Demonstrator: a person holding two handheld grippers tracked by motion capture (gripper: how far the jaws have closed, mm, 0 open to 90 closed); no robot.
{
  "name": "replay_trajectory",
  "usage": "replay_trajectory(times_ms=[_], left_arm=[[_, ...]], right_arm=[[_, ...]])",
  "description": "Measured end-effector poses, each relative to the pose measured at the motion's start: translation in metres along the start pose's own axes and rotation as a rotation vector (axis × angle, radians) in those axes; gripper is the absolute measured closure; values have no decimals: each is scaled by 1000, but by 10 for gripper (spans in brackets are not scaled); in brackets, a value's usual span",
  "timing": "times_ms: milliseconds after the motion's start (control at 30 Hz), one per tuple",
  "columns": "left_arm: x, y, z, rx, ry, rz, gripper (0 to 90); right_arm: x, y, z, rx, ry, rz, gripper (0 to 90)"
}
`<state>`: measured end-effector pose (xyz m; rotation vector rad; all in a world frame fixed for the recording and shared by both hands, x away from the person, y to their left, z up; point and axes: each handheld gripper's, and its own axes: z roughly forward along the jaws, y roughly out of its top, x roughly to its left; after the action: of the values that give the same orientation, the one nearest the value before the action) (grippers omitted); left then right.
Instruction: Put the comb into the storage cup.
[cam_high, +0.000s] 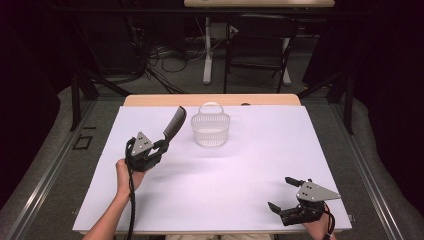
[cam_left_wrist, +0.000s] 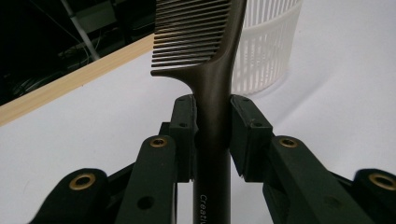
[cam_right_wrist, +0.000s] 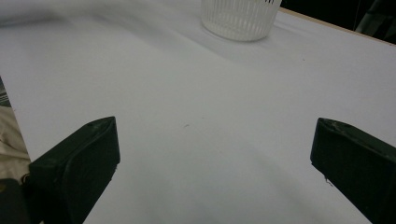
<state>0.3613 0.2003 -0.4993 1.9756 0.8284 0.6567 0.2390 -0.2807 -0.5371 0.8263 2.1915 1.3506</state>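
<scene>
One dark comb (cam_high: 175, 122) is clamped by its handle in the left gripper (cam_high: 161, 146), both pads pressed flat against the handle's sides; in the left gripper view the comb (cam_left_wrist: 212, 70) rises straight up from between the jaws, its teeth pointing to that view's left. Seen from the high view the comb slants up and away from the gripper, lifted clear of the white table sheet (cam_high: 240, 170), with its toothed end near the one white slatted basket (cam_high: 210, 129) but not touching it. The basket stands upright toward the far middle of the sheet, a single loop handle at its back rim; the left gripper view shows the basket (cam_left_wrist: 264, 51) just behind and beside the comb's spine. The right gripper (cam_high: 282, 194) rests low at the near right corner of the sheet, well apart from comb and basket, its two jaws spread wide with nothing between them. In the right gripper view the two black pads (cam_right_wrist: 79, 158) stand far apart over bare white sheet, with the basket (cam_right_wrist: 240, 18) far ahead. Count: one comb, one basket, two grippers, two hands
</scene>
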Motion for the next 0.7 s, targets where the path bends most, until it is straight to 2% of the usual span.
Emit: replay_trajectory(times_ms=[200, 700], left_arm=[[-2, 4, 2, -22, -2, -6, 723], [-5, 15, 6, -40, -6, 2, 724]], right_arm=[[-1, 0, 0, 5, 1, 4, 10], [-1, -1, 0, 3, -2, 5, 10]])
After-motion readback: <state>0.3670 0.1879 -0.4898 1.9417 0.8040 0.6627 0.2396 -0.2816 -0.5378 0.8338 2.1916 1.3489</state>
